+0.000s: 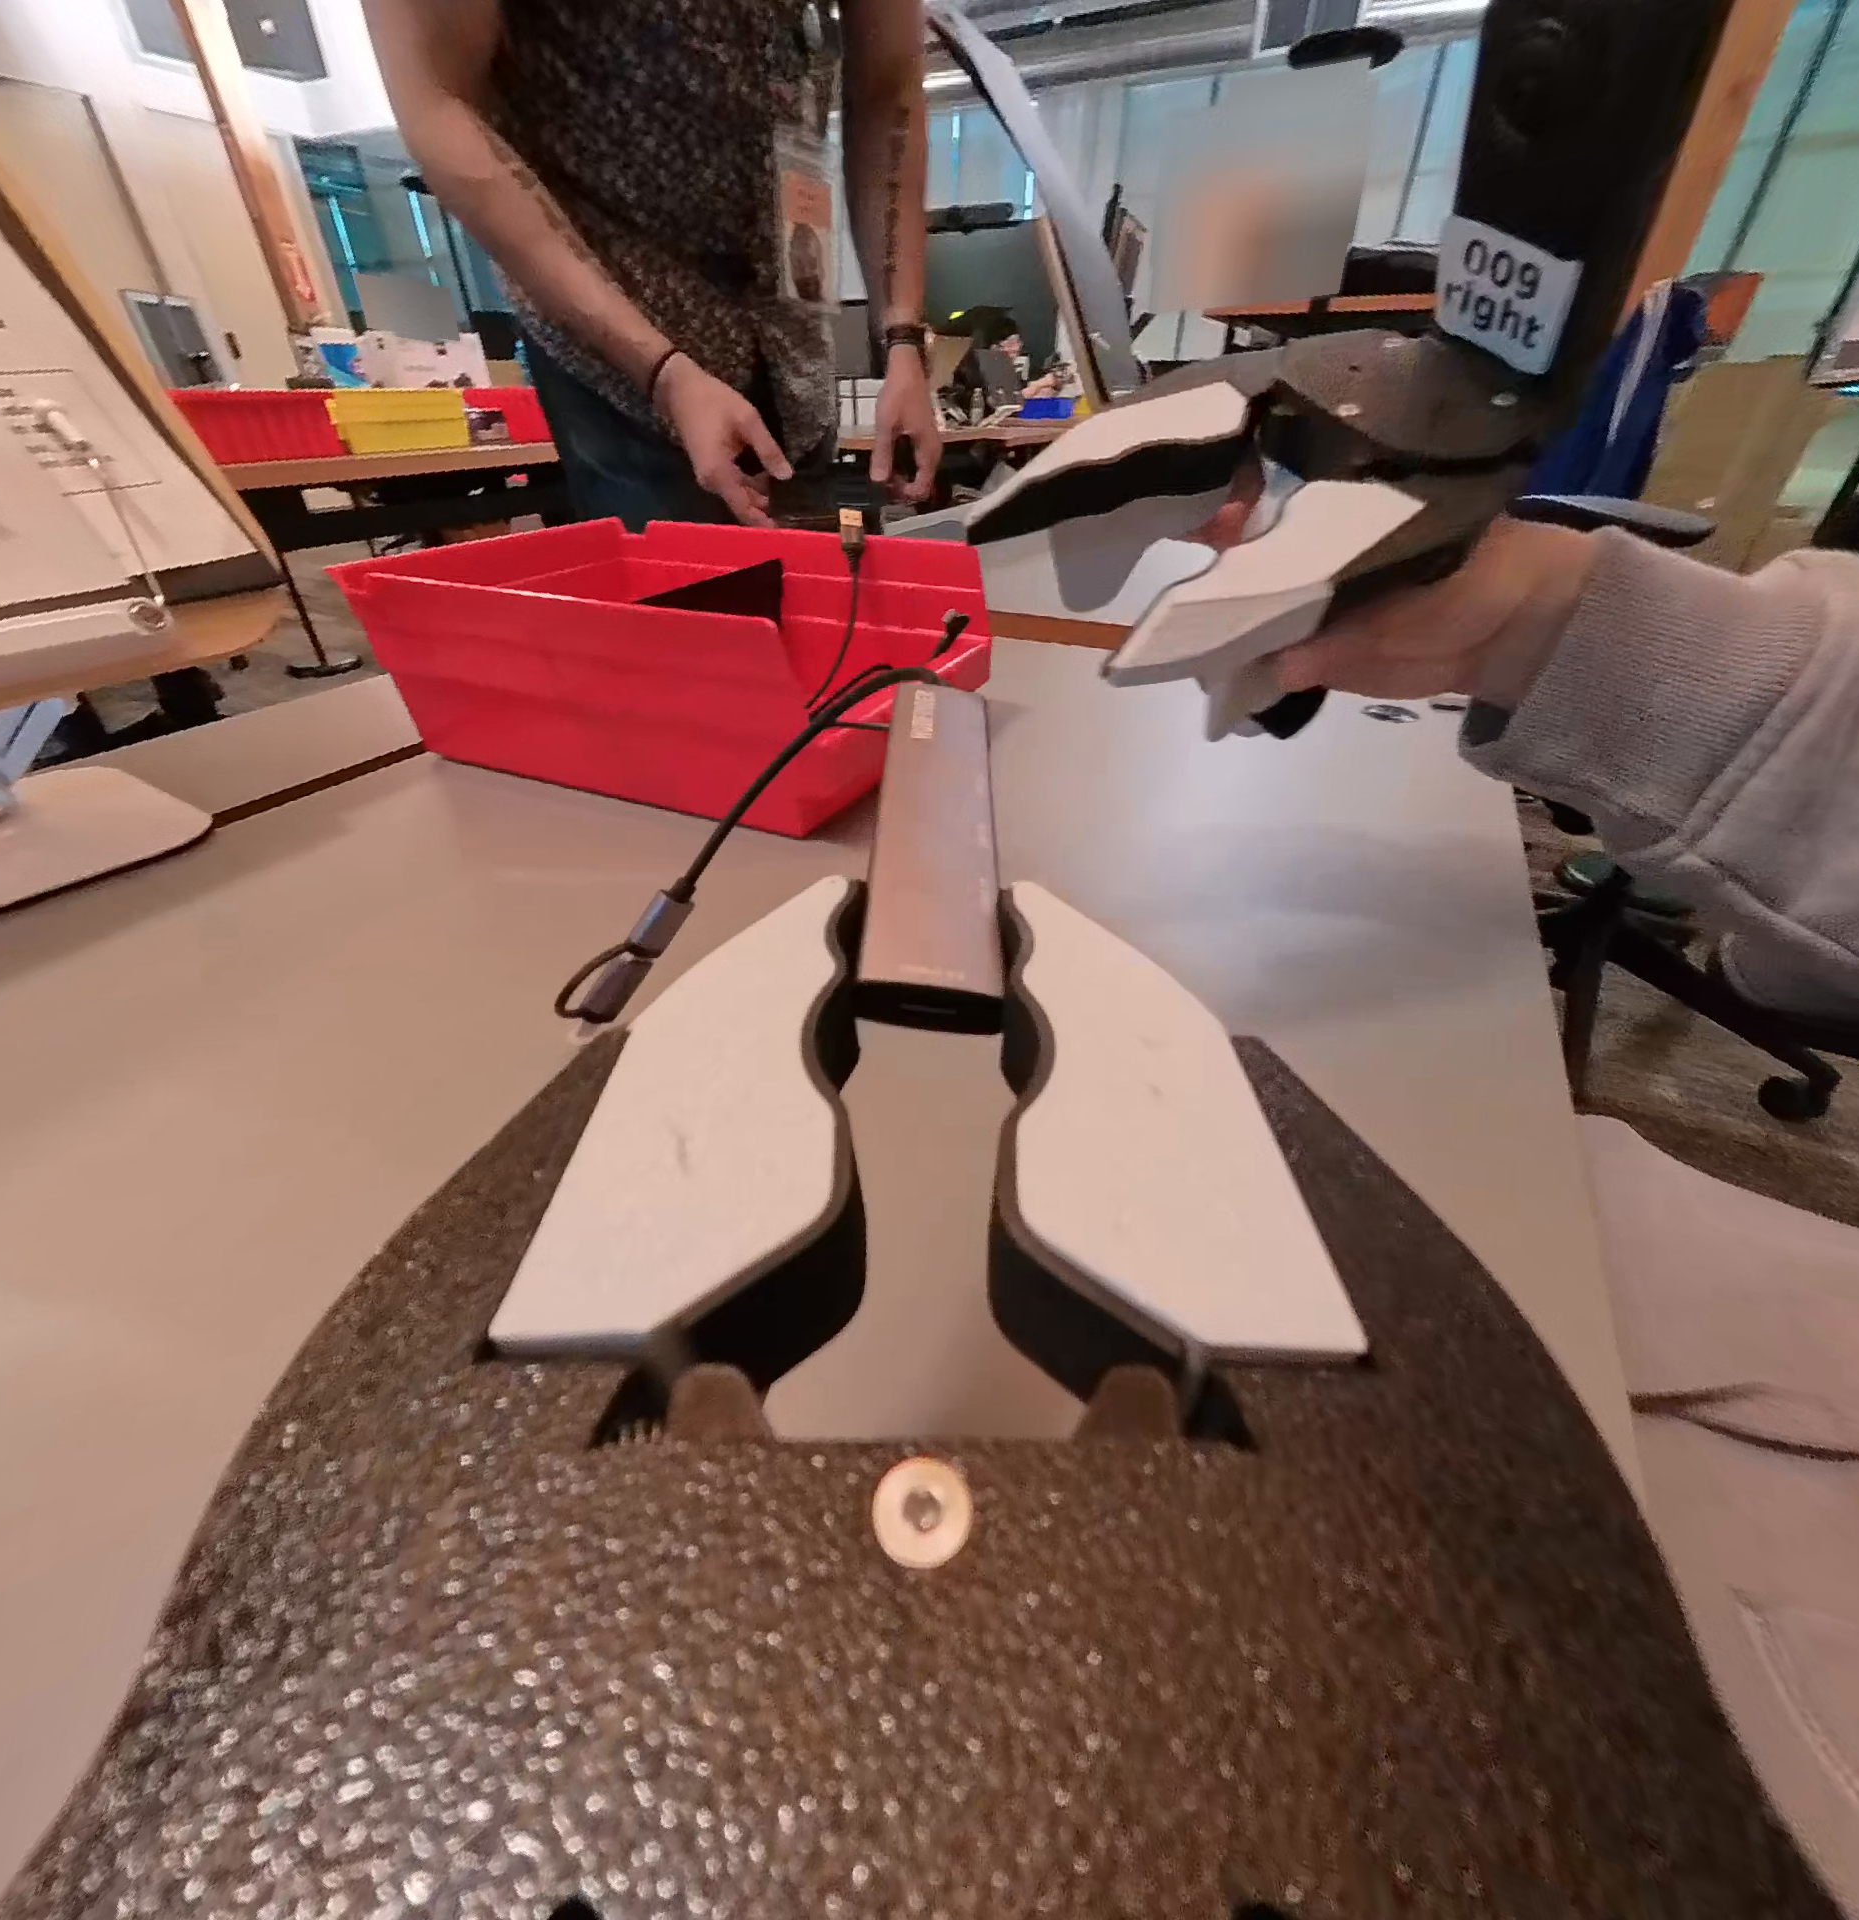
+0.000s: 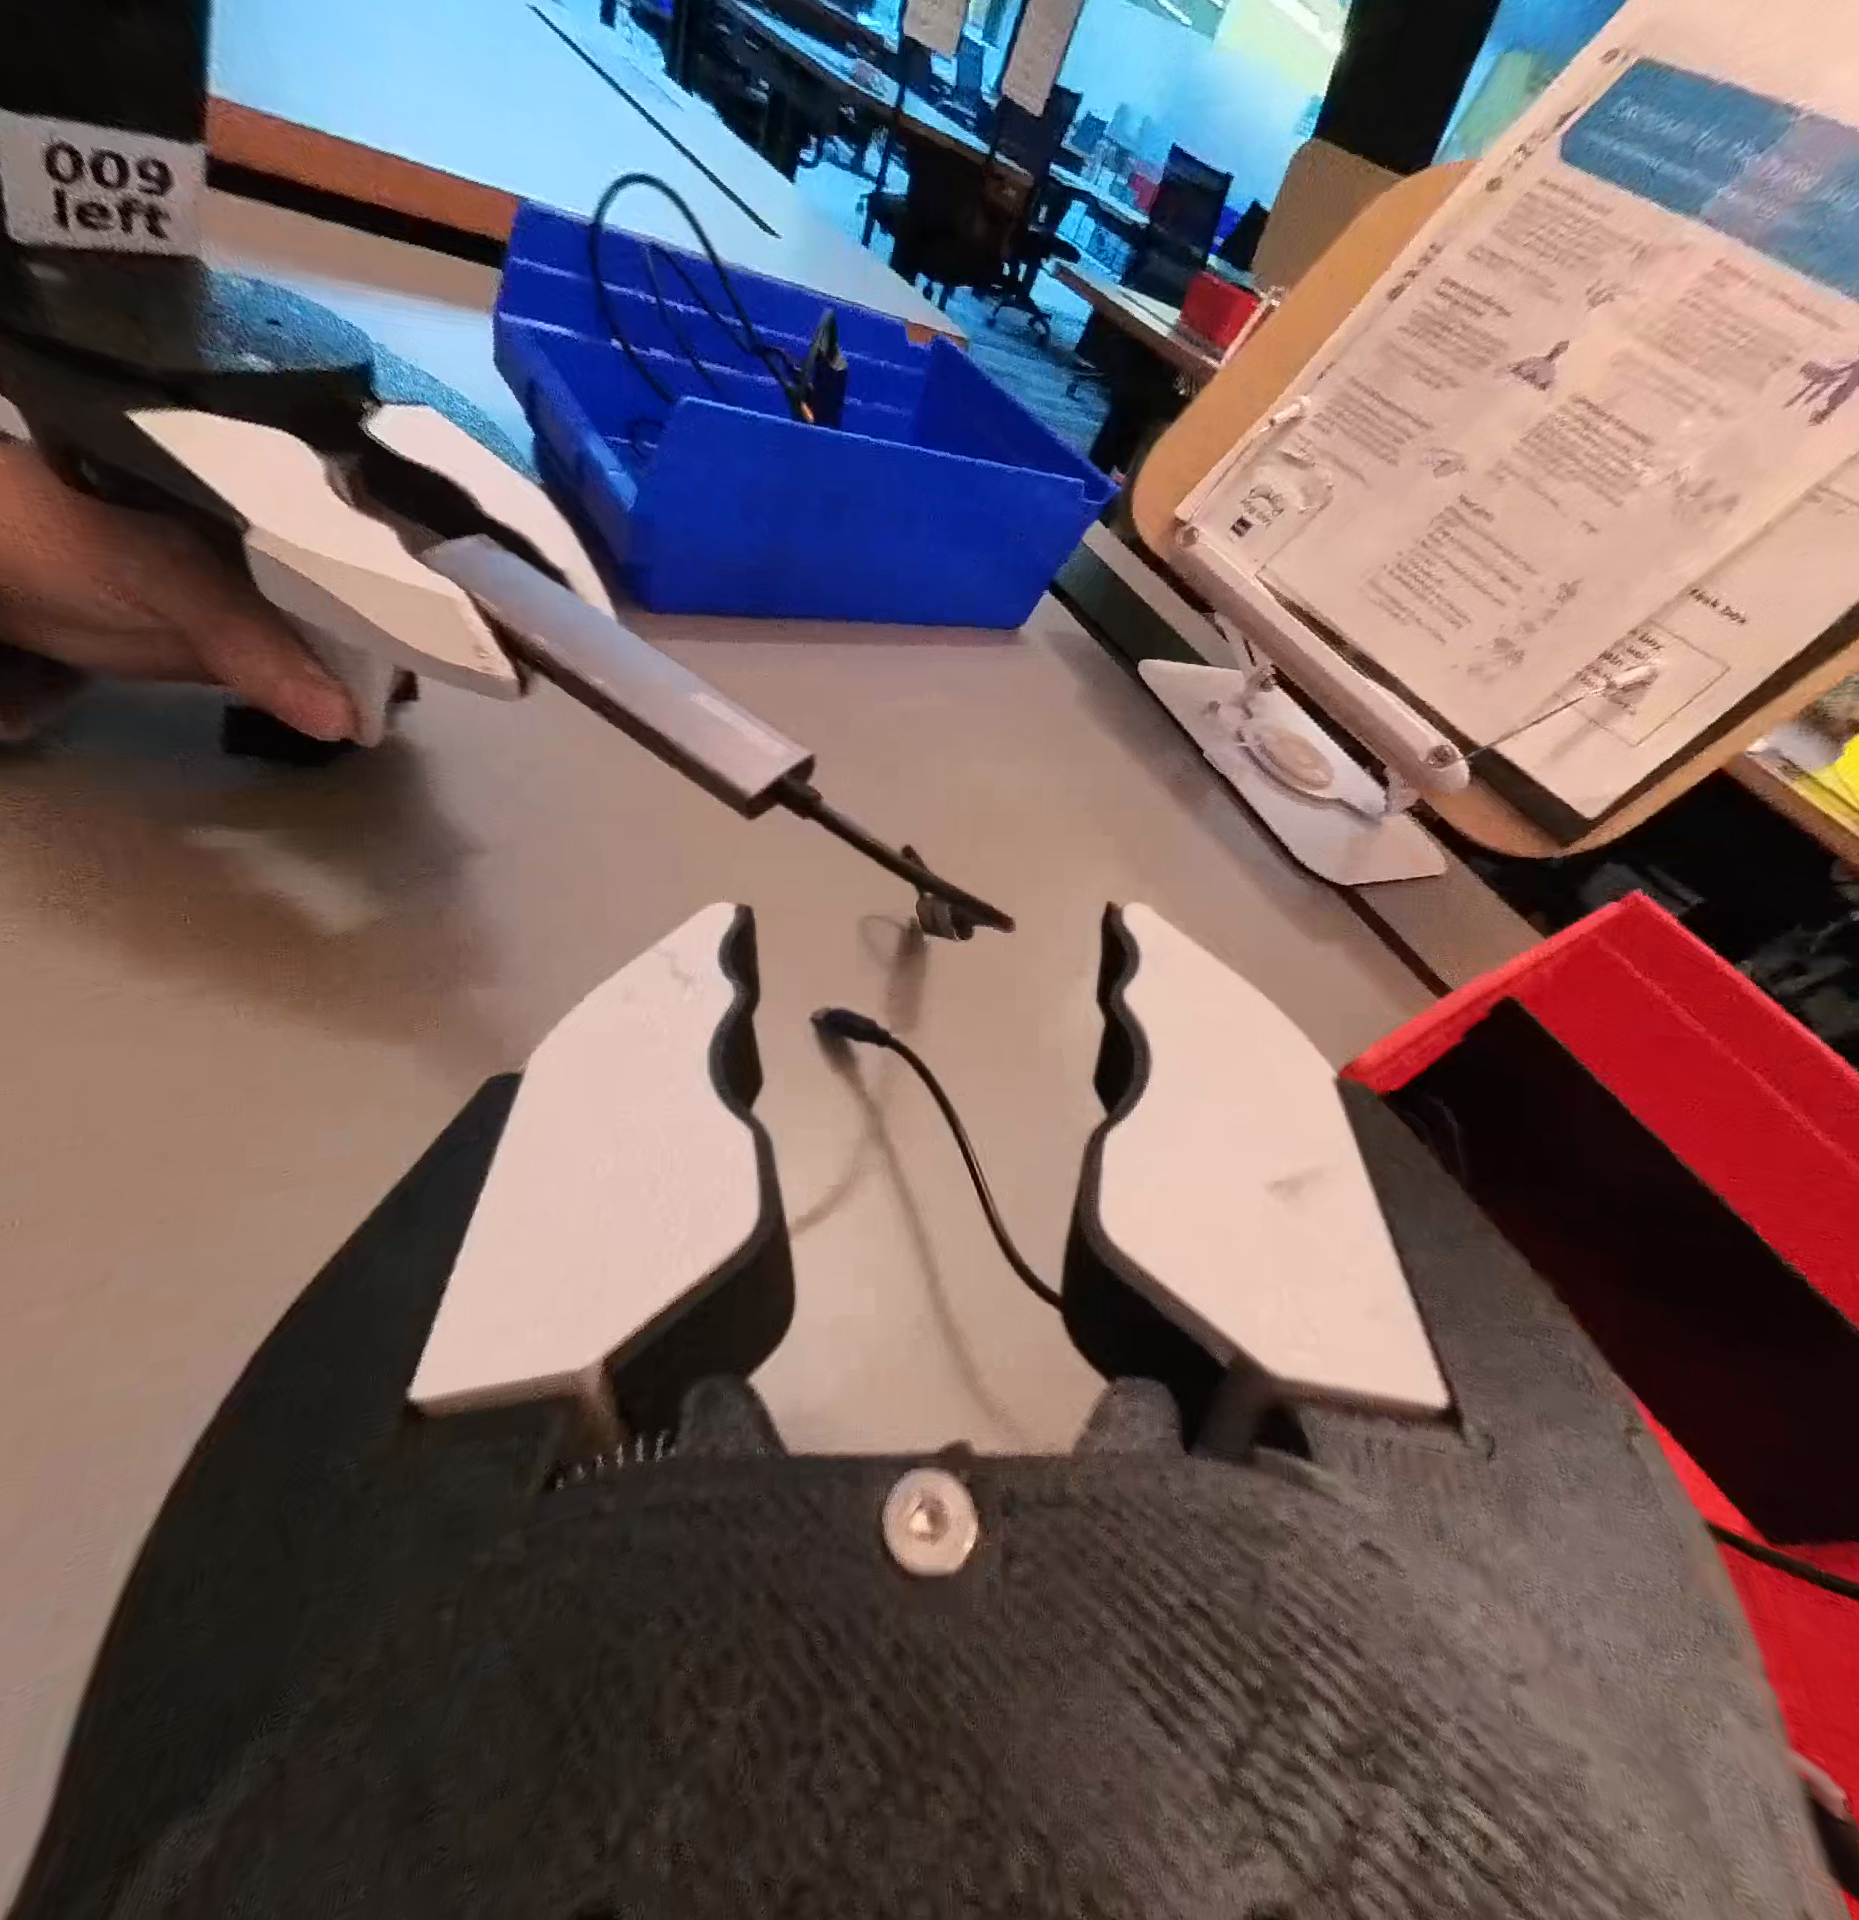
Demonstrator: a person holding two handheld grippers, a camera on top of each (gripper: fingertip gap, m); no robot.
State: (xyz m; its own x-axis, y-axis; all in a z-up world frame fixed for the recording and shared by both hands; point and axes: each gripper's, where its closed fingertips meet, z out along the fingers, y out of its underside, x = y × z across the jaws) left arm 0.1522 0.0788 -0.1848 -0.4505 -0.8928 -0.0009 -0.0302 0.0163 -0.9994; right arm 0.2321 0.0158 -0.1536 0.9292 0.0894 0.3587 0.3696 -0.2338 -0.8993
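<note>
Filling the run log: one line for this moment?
left gripper: shut on grey hub | right gripper: open above black cable | red bin: beyond

left wrist view: low over table (image 1: 281, 1039), faces red bin (image 1: 592, 707), close
right wrist view: faces blue bin (image 2: 852, 520)
shared: tabletop, grey hub (image 1: 930, 831), both grippers
</note>
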